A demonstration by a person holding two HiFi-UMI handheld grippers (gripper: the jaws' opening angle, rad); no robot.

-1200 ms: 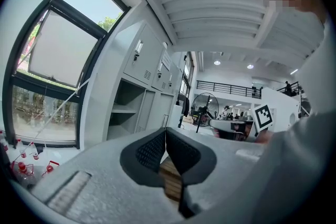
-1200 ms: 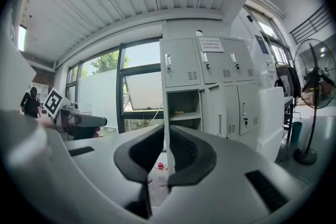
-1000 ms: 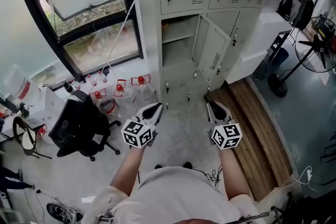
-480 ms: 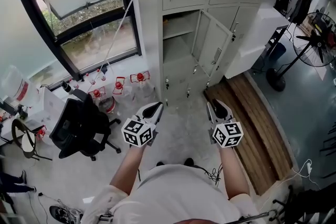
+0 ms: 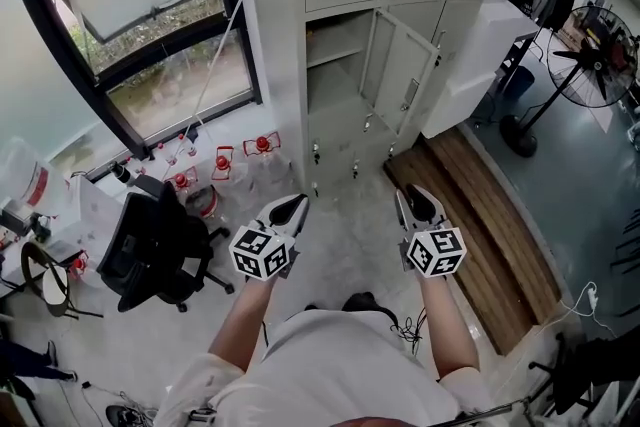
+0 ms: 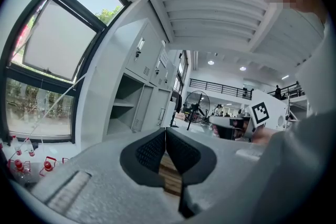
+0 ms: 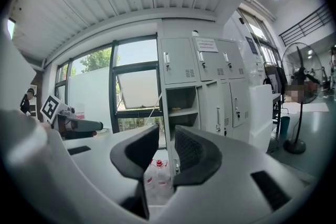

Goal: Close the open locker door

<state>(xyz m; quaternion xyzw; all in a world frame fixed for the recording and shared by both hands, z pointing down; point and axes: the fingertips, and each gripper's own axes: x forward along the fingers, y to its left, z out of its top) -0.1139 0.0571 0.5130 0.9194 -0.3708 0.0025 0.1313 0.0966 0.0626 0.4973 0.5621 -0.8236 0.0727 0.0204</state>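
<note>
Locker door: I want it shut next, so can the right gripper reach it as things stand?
Probably not yet. The right gripper, jaws apart and empty, is well short of the open locker door. The floor between looks free, so stepping closer should do.

The person wears a white short-sleeved T-shirt [image 5: 330, 365], at six o'clock in the head view, with a dark shoe [image 5: 358, 301] showing just past its hem. At seven o'clock the left gripper [image 5: 290, 207] and at four o'clock the right gripper [image 5: 415, 198] have white, grainy shells, black ribbed pads [image 7: 191, 149], and each a white cube [image 5: 261, 253] printed with black square markers.
</note>
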